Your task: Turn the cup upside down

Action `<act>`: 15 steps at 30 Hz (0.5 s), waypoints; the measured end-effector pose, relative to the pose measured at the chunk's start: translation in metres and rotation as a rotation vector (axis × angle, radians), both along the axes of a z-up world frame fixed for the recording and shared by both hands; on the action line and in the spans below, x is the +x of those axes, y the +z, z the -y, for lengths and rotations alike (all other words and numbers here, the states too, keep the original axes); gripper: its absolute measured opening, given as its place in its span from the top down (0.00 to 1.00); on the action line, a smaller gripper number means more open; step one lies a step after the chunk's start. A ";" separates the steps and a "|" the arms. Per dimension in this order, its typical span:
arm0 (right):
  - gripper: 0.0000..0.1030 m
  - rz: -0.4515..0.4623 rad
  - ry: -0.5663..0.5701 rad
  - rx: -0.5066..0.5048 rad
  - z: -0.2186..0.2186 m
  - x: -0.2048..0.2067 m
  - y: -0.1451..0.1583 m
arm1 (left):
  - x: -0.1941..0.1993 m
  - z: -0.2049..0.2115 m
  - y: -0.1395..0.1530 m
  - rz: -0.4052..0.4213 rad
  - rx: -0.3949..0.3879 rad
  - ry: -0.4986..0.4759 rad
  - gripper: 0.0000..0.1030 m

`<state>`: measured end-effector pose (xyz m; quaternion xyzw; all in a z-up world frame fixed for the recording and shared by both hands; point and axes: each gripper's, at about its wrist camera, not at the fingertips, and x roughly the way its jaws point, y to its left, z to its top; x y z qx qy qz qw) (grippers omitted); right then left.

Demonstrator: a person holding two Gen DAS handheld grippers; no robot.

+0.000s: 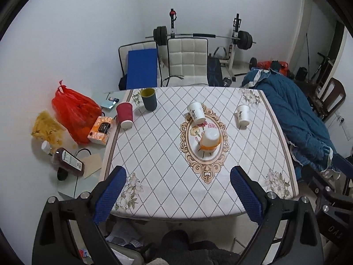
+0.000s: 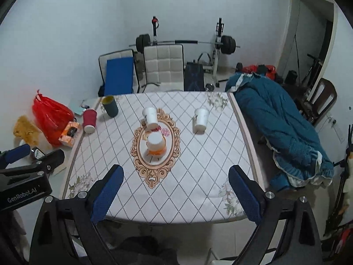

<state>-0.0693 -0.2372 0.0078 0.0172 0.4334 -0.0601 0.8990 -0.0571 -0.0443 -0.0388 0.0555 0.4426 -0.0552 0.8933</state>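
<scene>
Cup [image 1: 210, 140] with the orange band stands inverted, base up, on the oval medallion at the centre of the desk [image 1: 253, 165]. The desk carries four further cups: a dark cup [image 1: 149, 99] upright at the far left corner, a red cup [image 1: 125, 114] at the left edge, two white paper cups [image 1: 196, 112] toward the far edge. Left tool [image 1: 177, 187] and right tool [image 2: 175, 186] hover above the near edge, jaws spread wide, holding nothing.

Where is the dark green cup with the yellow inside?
The dark green cup stands upright at the table's far left corner, just behind the red paper cup, in both views.
</scene>
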 end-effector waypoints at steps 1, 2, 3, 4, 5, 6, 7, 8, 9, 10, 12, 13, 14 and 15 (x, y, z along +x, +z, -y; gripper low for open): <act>0.05 0.013 0.002 -0.001 0.000 -0.006 0.008 | -0.006 0.001 0.005 0.003 -0.002 -0.003 0.06; 0.05 0.022 0.001 -0.002 -0.001 -0.012 0.016 | -0.008 0.002 0.007 0.008 0.006 -0.001 0.06; 0.05 0.025 0.001 -0.002 -0.001 -0.015 0.021 | -0.011 0.003 0.010 0.012 0.015 0.003 0.06; 0.05 0.030 0.002 0.001 0.000 -0.020 0.026 | -0.014 0.004 0.013 0.011 0.013 0.003 0.06; 0.05 0.034 0.002 0.002 0.000 -0.021 0.029 | -0.017 0.004 0.015 0.013 0.005 0.001 0.06; 0.05 0.039 0.001 0.000 0.000 -0.024 0.033 | -0.020 0.003 0.017 0.014 0.002 0.004 0.06; 0.05 0.043 0.000 -0.003 0.000 -0.027 0.036 | -0.022 0.003 0.019 0.017 -0.001 0.006 0.06; 0.05 0.044 0.001 -0.001 0.000 -0.028 0.039 | -0.023 0.002 0.020 0.020 0.000 0.008 0.06; 0.05 0.042 0.001 0.004 0.001 -0.029 0.041 | -0.024 0.002 0.020 0.023 0.003 0.012 0.06; 0.04 0.041 0.001 0.008 0.001 -0.030 0.043 | -0.025 0.001 0.021 0.023 -0.001 0.015 0.06; 0.04 0.047 0.000 0.004 0.001 -0.030 0.047 | -0.026 -0.001 0.021 0.023 -0.014 0.022 0.06; 0.04 0.051 -0.002 0.000 0.002 -0.030 0.049 | -0.028 -0.001 0.022 0.025 -0.018 0.023 0.06; 0.04 0.052 -0.003 -0.002 0.003 -0.028 0.050 | -0.029 -0.002 0.022 0.026 -0.021 0.023 0.06; 0.04 0.054 -0.005 -0.006 0.002 -0.028 0.051 | -0.029 -0.002 0.022 0.028 -0.023 0.026 0.06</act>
